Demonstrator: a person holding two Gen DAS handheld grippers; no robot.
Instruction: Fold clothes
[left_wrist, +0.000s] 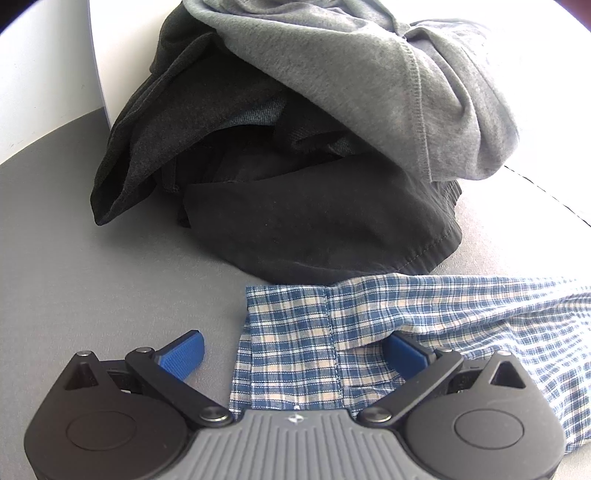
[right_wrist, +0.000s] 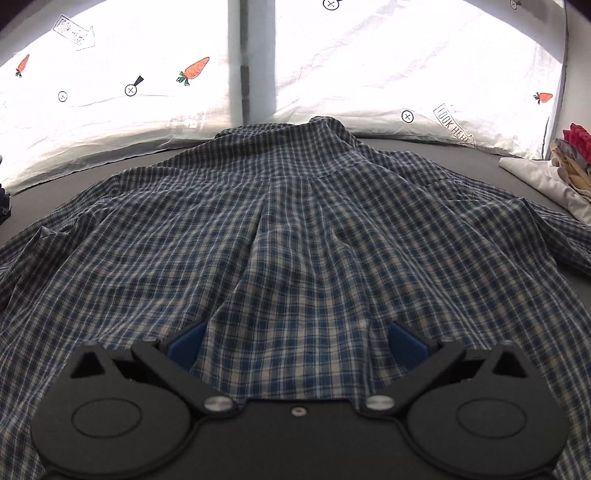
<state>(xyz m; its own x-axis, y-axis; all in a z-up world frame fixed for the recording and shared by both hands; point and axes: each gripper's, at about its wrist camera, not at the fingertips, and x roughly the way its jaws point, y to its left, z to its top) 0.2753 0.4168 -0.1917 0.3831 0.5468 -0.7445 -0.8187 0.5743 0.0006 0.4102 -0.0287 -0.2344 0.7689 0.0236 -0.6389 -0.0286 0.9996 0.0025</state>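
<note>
Plaid shirt (right_wrist: 280, 229), spread flat; fold pending.
Left gripper (left_wrist: 291, 350) and right gripper (right_wrist: 295, 343) splayed, unclenched; risk: bunching under fingers.

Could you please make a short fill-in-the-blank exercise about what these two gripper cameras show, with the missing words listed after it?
1. The plaid shirt lies spread on a ____ surface.
2. The left gripper is ____, its fingers straddling the shirt's edge.
3. On the pile, the light grey garment lies ____ the black garment.
4. The white sheet is printed with orange ____.

Missing words: grey; open; above; carrots
</note>
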